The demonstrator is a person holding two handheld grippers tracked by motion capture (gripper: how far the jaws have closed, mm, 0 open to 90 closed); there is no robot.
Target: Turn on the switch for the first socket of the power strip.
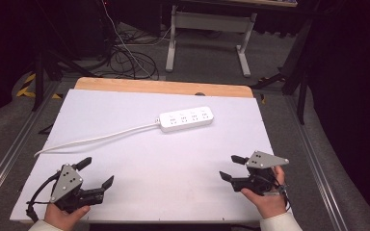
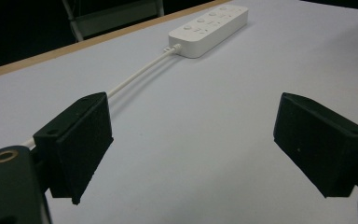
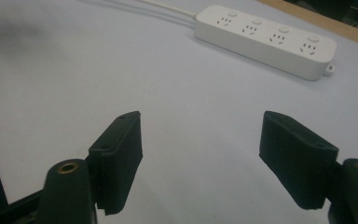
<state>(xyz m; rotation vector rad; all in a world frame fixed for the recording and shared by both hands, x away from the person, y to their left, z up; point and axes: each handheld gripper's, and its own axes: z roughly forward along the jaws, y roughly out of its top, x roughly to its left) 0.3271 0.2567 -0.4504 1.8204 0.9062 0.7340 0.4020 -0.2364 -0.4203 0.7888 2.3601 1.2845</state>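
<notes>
A white power strip point(image 1: 186, 118) with several sockets lies on the white table top point(image 1: 173, 159), toward the back middle. Its white cord point(image 1: 96, 138) trails left to the table's left edge. In the left gripper view the power strip point(image 2: 209, 30) lies far ahead, with the cord point(image 2: 140, 73) running toward the left jaw. The right gripper view has the power strip point(image 3: 265, 41) ahead at the upper right. My left gripper point(image 1: 96, 173) rests open at the near left, nothing between its jaws. My right gripper point(image 1: 230, 167) is open at the near right, also holding nothing.
A wooden strip point(image 1: 164, 87) edges the table's far side. Beyond it stand a white desk frame point(image 1: 209, 29) and tangled cables point(image 1: 130, 60) on the grey floor. Metal rails point(image 1: 9, 154) run along both sides of the table.
</notes>
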